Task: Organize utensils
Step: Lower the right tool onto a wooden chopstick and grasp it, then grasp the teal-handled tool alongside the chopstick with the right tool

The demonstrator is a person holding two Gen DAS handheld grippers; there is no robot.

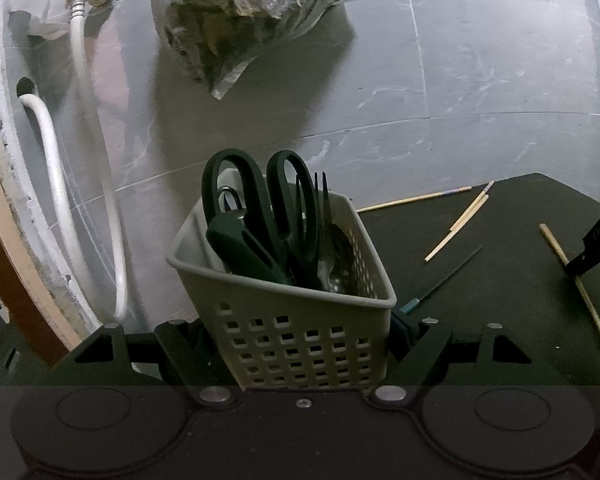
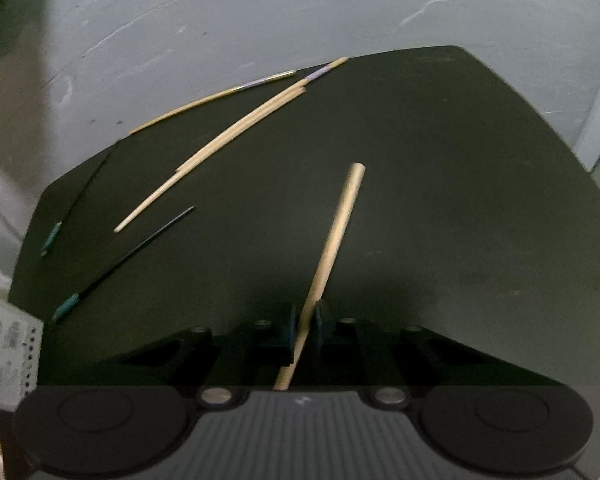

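Left gripper [image 1: 300,344] clamped on the perforated utensil caddy [image 1: 288,320] at its lower walls, holding it steady at the edge of the dark mat [image 1: 500,280] so it's a fixed drop target; scissors [image 1: 260,208], fork [image 1: 322,208] and spoon already stand inside. Loose chopsticks [image 1: 456,222] lie beside it on the mat. Right-wrist view: right gripper [image 2: 305,328] closed on a bamboo chopstick [image 2: 332,240] near one end, tip pointing away, prob. so it can go into the caddy end-first. Others: pale pair [image 2: 220,152], black ones w/ teal ends [image 2: 124,260], well apart, not yet picked.
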